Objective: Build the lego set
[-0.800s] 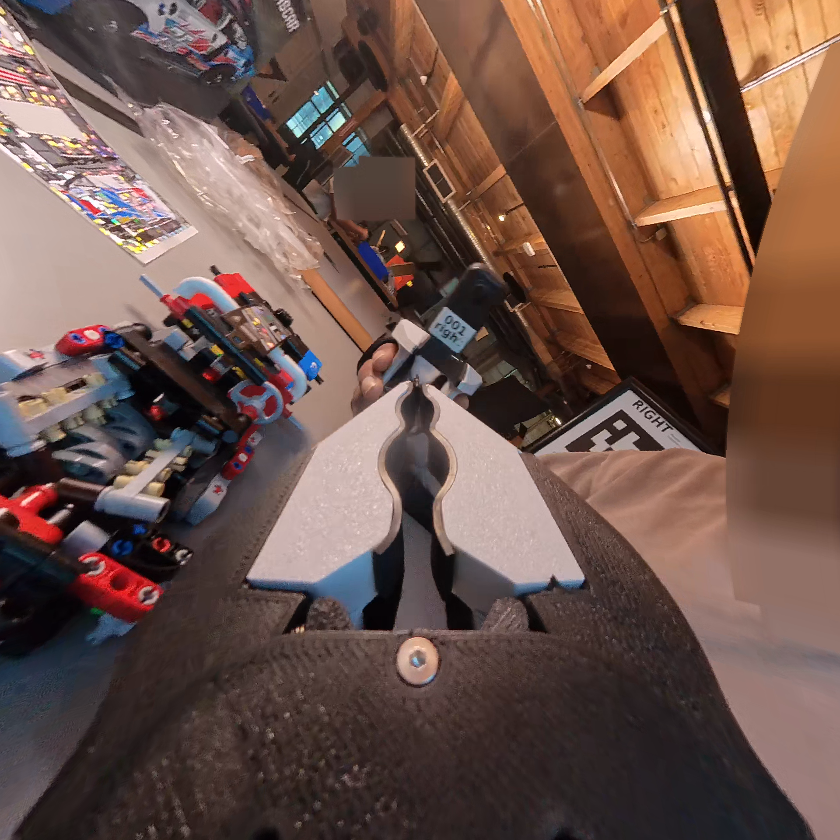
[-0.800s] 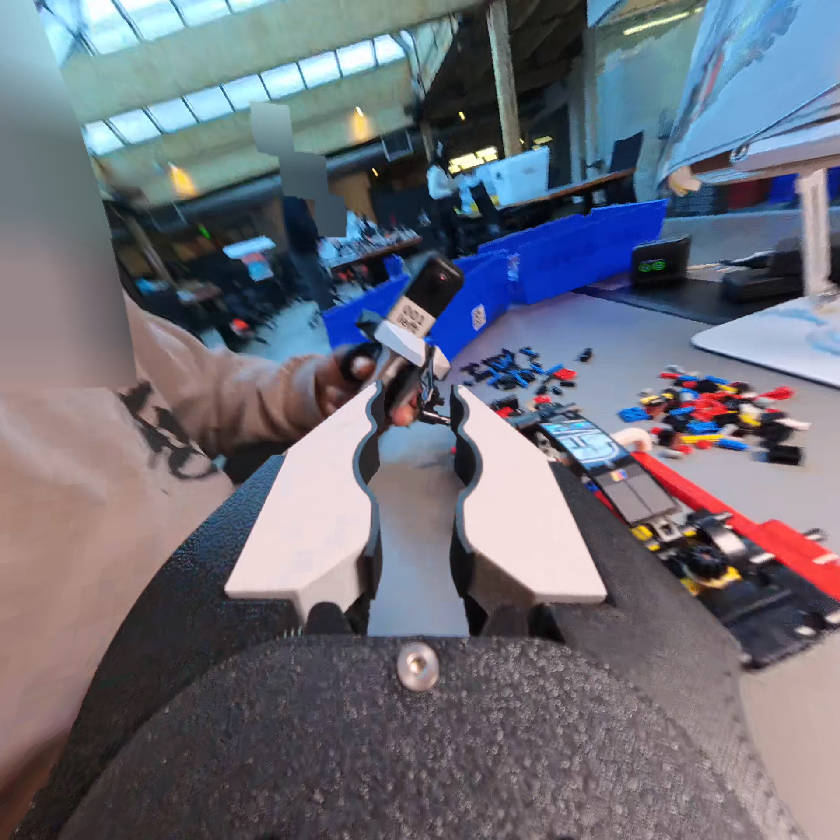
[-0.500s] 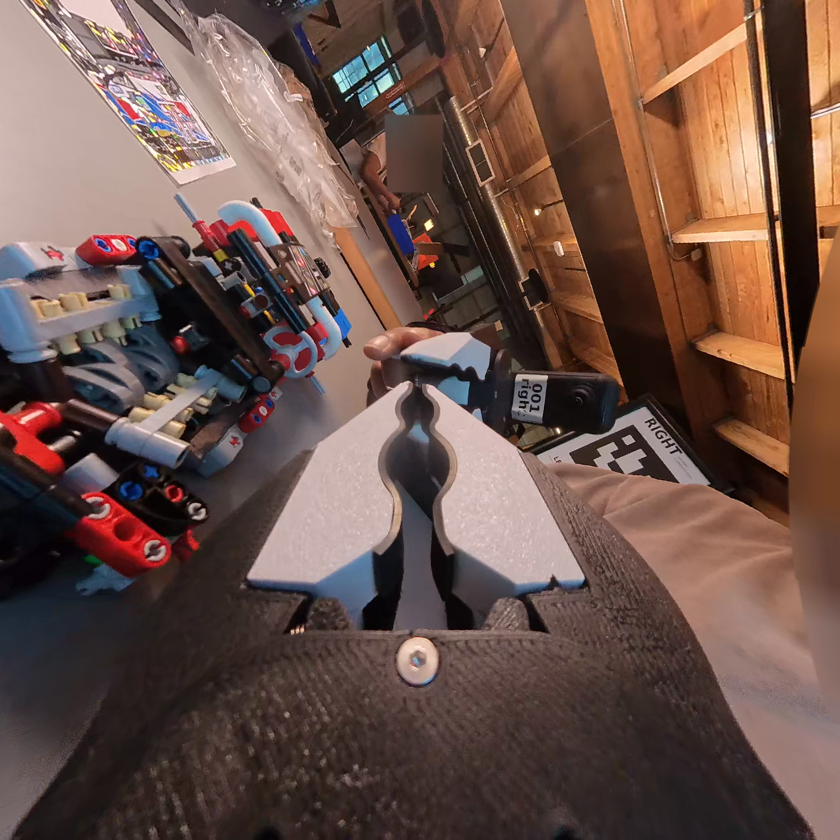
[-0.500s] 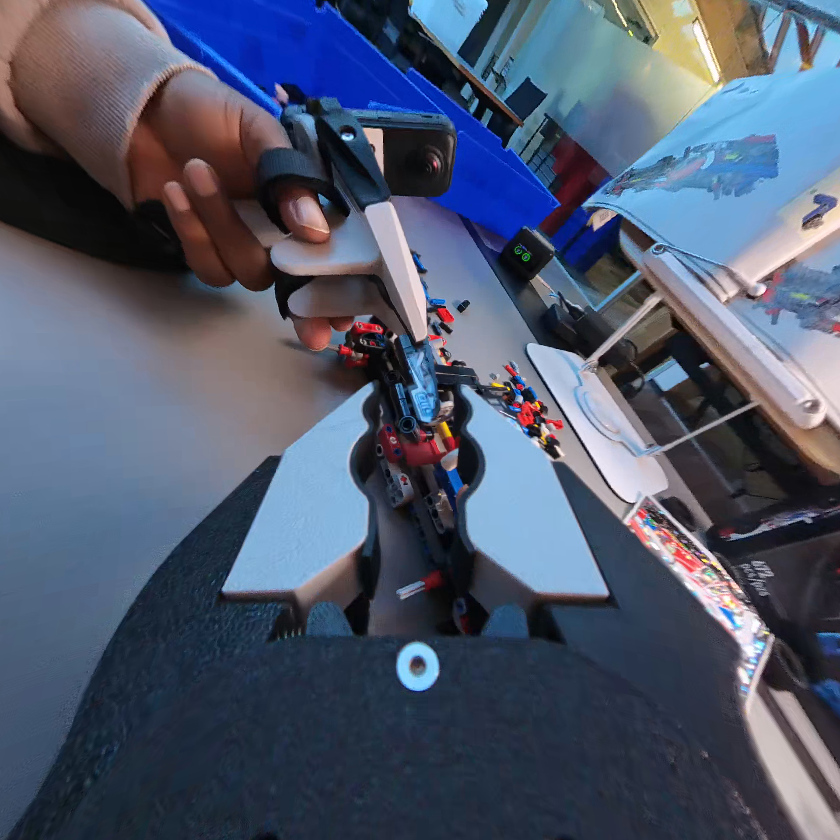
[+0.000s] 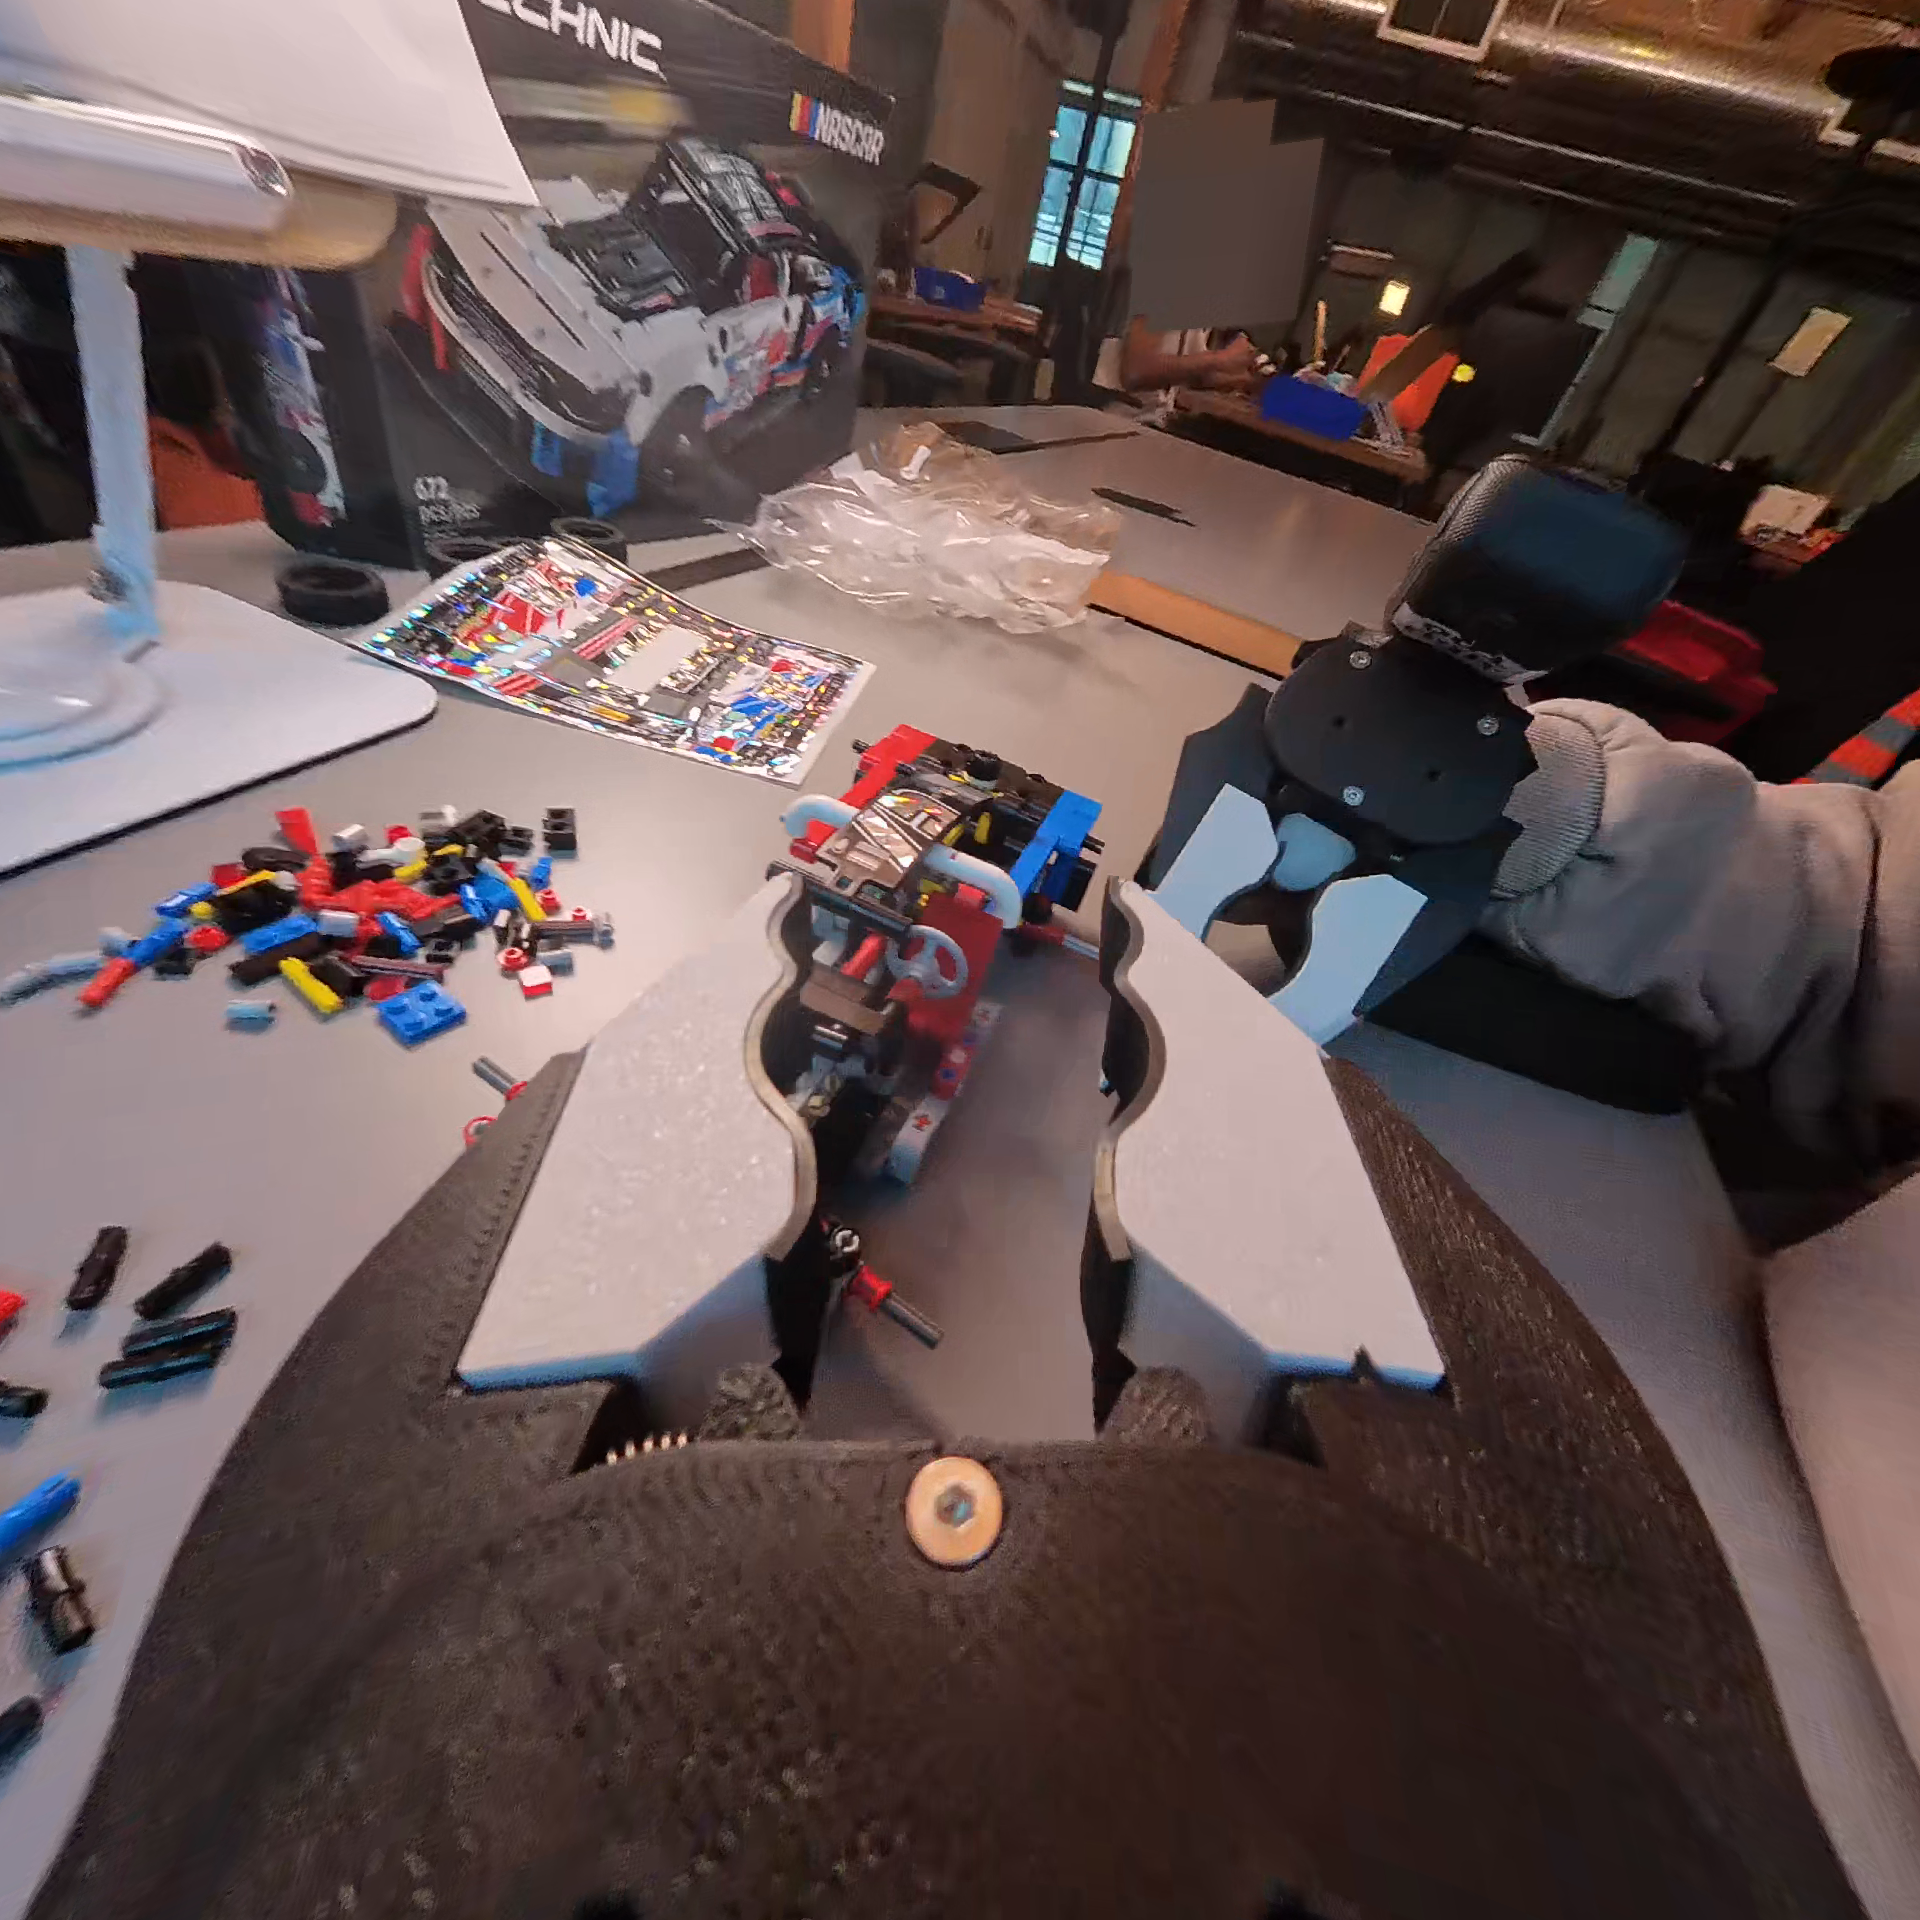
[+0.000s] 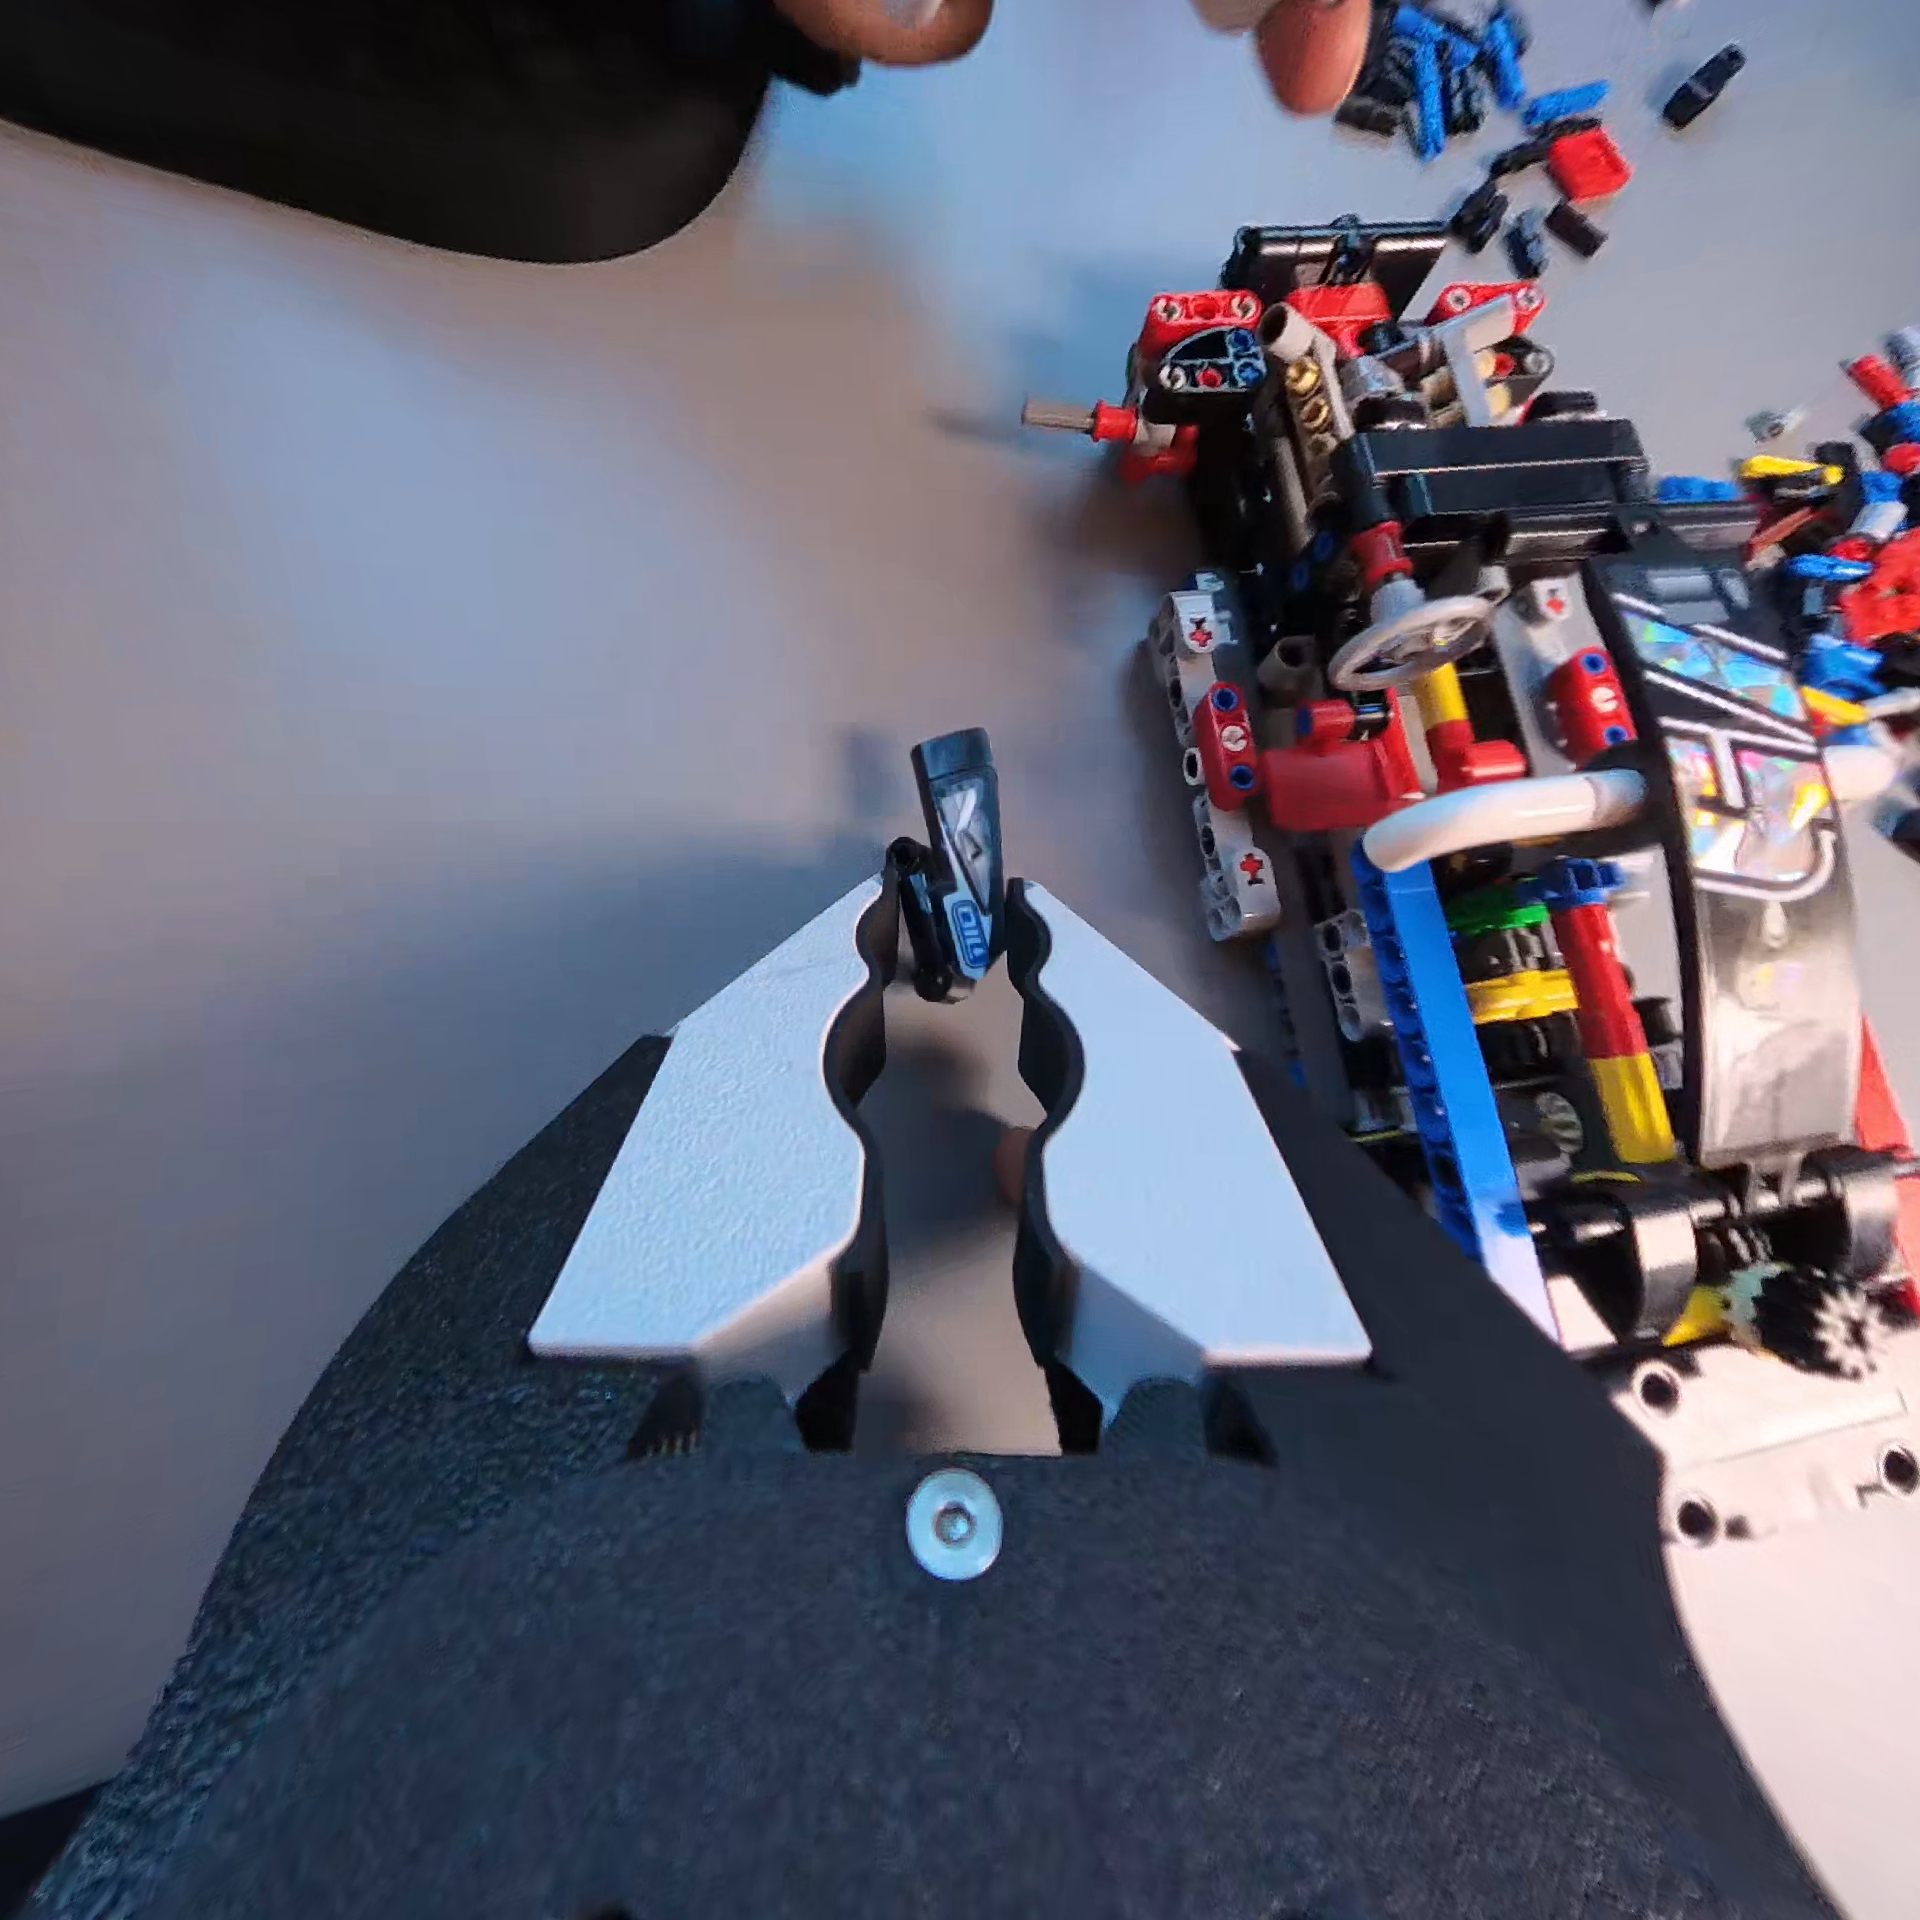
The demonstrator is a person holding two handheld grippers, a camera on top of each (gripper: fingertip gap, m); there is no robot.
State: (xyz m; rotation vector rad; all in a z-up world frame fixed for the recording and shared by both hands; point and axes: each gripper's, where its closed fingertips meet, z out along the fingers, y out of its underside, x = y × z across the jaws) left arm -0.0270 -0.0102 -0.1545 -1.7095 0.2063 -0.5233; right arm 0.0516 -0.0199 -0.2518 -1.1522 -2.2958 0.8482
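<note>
Since half a second ago both cameras have swung down toward the grey worktop, and the left hand-held gripper, then clenched, has spread apart, while the right one now carries the small piece.

In the left wrist view, the left hand-held gripper points forward and slightly down over the worktop, its pale grey fingers released and holding nothing. The partly built red, black and blue lego car chassis stands on the worktop beyond and between the fingertips, not touched by them. To its right the right hand-held gripper angles down toward the worktop, gripped by a hand in a grey-beige knit sleeve. Left of the chassis lies a loose heap of small red, blue, black and yellow lego pieces. Farther back are a glossy, colourful sticker sheet, crumpled clear plastic bags and the upright set box with a race car picture.

In the right wrist view, the right hand-held gripper looks almost straight down at the worktop. Its fingertips are clenched on a small black curved lego panel with a blue and silver sticker, which sticks up past the tips. The chassis lies just to the right, apart from the panel. More loose pieces are scattered at the top right.
</note>
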